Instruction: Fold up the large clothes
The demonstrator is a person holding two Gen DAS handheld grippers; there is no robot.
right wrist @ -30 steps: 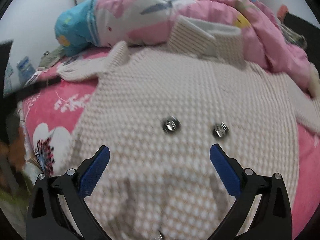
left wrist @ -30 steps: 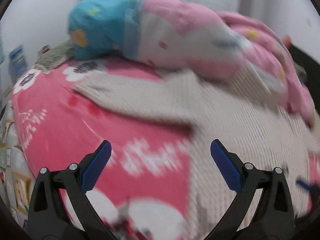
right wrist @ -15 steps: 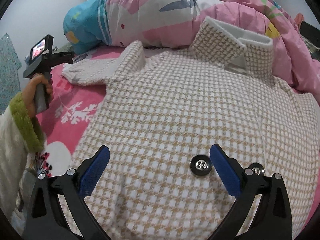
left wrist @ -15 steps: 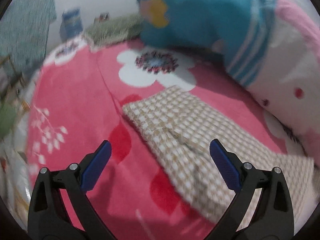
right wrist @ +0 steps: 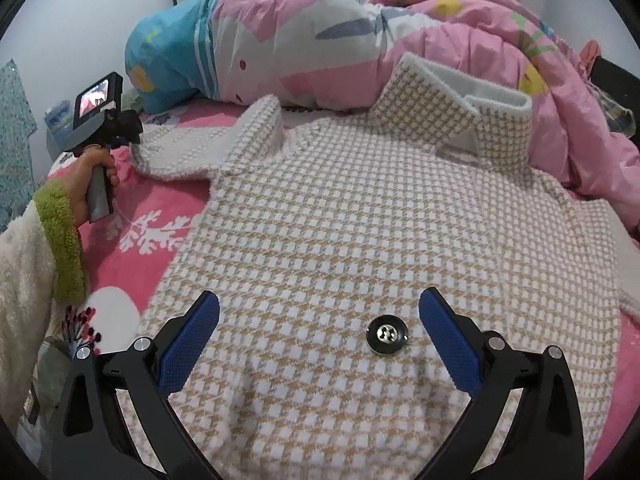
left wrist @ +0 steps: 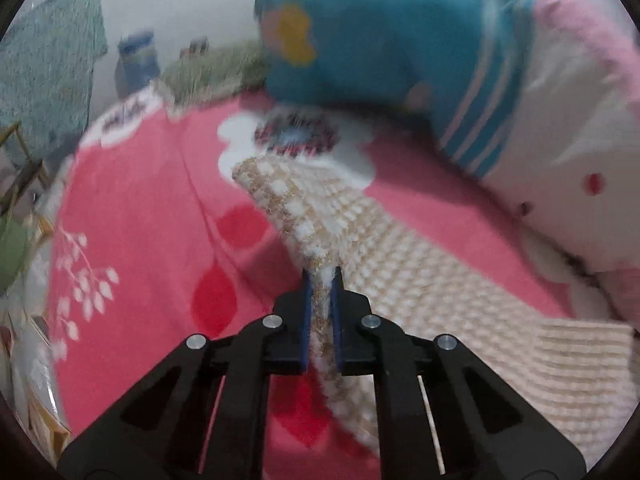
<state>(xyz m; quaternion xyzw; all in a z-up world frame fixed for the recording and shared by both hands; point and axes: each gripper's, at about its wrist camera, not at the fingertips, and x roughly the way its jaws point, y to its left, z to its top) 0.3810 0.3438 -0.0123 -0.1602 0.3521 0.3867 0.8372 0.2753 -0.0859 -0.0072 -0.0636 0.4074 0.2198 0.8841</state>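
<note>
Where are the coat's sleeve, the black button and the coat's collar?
sleeve (left wrist: 320,216), left wrist view, on the checked fabric just ahead of the pinching pads.
black button (right wrist: 387,334), right wrist view, on its metal centre.
collar (right wrist: 476,98), right wrist view, on the pale lining of the turned-up collar.

Beige-and-white houndstooth coat (right wrist: 360,240) on a pink blanket (left wrist: 140,200) with white flowers.

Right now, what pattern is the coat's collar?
Beige-and-white houndstooth collar with plain white lining; clearest in the right wrist view.
</note>
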